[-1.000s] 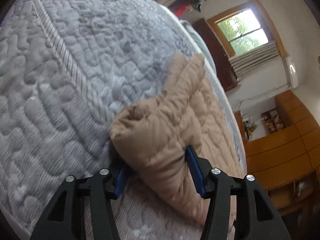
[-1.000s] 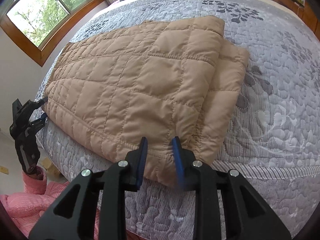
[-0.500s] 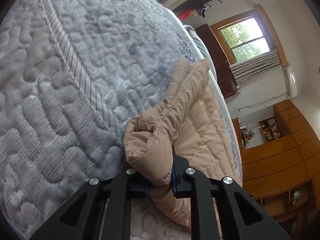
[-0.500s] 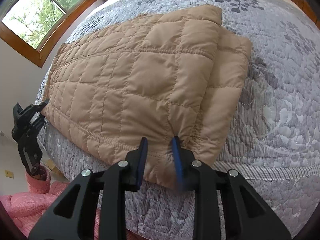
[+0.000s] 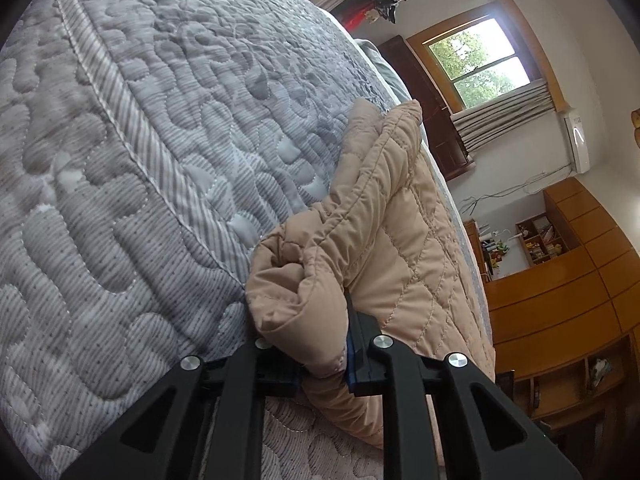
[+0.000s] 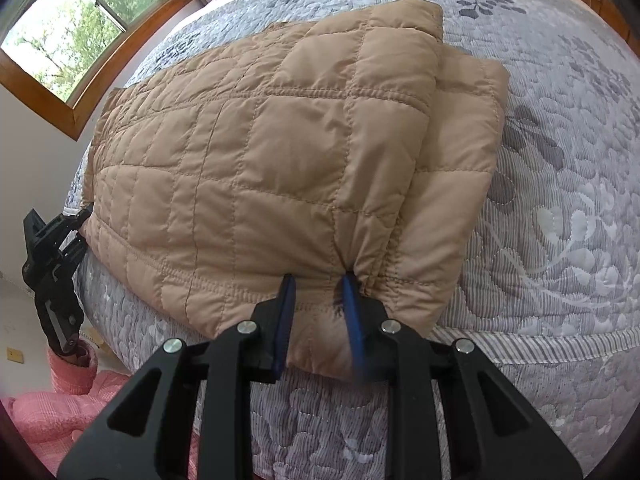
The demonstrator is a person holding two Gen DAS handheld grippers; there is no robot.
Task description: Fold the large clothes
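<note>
A tan quilted jacket lies folded lengthwise on the grey quilted bed, its near hem at the bed's edge. My right gripper is shut on that hem, its blue pads pinching a thick bunch of fabric. My left gripper is shut on the rolled far corner of the jacket. The left gripper also shows in the right wrist view, at the bed's left edge, touching the jacket's corner.
A pink padded garment lies on the floor at lower left. Windows stand behind the bed. Wooden cabinets and shelves line the far wall. The bed's edge seam runs past the left gripper.
My left gripper has closed on the jacket's corner and bunched it. My right gripper has pushed onto the hem, which now puckers between its pads.
</note>
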